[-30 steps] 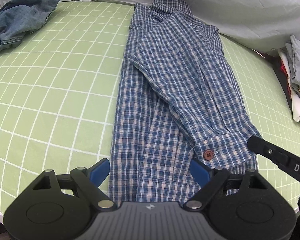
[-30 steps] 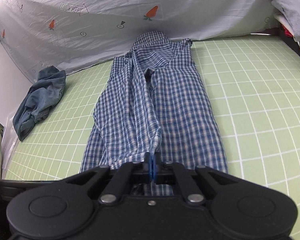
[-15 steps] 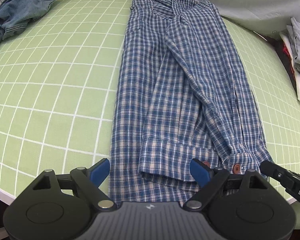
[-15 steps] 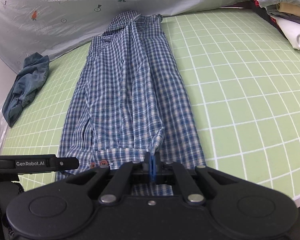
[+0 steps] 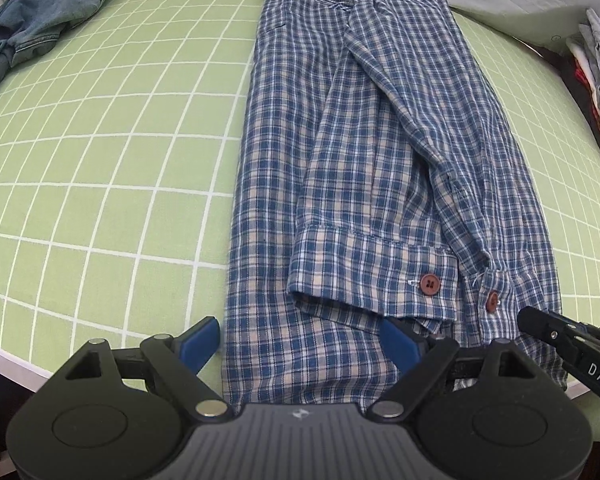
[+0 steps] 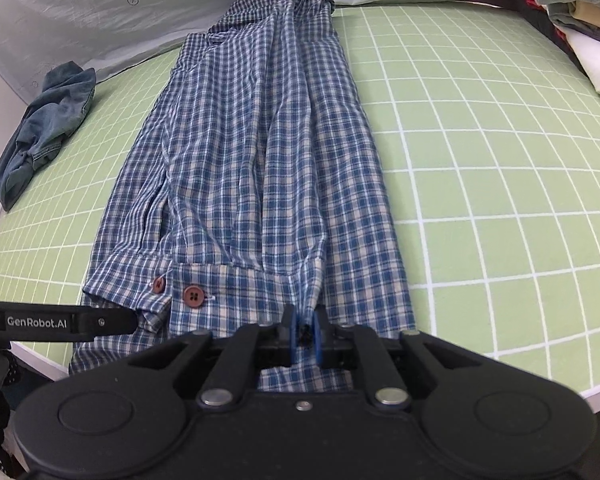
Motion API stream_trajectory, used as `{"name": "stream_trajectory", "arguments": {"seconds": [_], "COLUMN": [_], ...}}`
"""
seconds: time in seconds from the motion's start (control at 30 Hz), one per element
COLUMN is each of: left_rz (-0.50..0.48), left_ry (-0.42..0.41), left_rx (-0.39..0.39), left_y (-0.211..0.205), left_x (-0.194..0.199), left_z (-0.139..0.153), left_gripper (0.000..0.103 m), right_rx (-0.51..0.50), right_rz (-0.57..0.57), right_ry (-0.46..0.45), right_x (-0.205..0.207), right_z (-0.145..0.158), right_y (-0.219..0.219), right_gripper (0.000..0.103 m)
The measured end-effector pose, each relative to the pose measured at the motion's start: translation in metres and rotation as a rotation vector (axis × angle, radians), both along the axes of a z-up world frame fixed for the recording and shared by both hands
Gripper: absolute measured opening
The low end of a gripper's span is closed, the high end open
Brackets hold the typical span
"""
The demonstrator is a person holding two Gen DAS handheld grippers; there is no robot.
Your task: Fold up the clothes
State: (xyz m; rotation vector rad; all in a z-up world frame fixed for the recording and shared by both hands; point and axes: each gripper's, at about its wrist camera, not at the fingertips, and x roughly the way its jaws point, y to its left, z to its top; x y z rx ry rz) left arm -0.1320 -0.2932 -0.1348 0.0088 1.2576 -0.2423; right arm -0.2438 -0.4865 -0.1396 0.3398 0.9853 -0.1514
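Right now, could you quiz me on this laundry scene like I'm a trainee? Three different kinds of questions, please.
1. True or false: the plaid shirt lies with both sleeves folded in over its body.
2. Which sits at the mat's far left corner: A) a towel, B) crumpled jeans, C) a sock?
3. Fill in: the right tool is opening, with a shirt ___ between its pads.

Key: 1 true; 2 B; 3 cuff.

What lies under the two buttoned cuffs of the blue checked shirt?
Under the two buttoned cuffs lies the blue checked shirt body, folded lengthwise on the green grid mat. The mat beneath is covered.
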Motion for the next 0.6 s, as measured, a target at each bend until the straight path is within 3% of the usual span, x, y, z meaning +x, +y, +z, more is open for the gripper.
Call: {"name": "stream_trajectory", "arguments": {"seconds": [0.03,0.4,0.6], "left_rz": [0.0,-0.027,-0.049], "left_ry": [0.0,0.002,0.002], "left_rx": [0.001,0.05,0.072], "left_y": [0.0,-0.002,-0.003], "left_x": [-0.001,-0.016,-0.027], "left_z": [0.001,0.001,0.002], "left_gripper": [0.088,0.088,0.087], "right_rx": [-0.006,-0.086,-0.103], "right_rz": [-0.002,-0.052,-0.058], "right_ry": [-0.007,0.052,0.085], "right_x": [-0.001,-0.014,-0.022], "right_z": [0.002,-0.006,-0.013], "right_y": [0.0,-0.002,0.0], "right_gripper": [0.033,0.074,0.08]}}
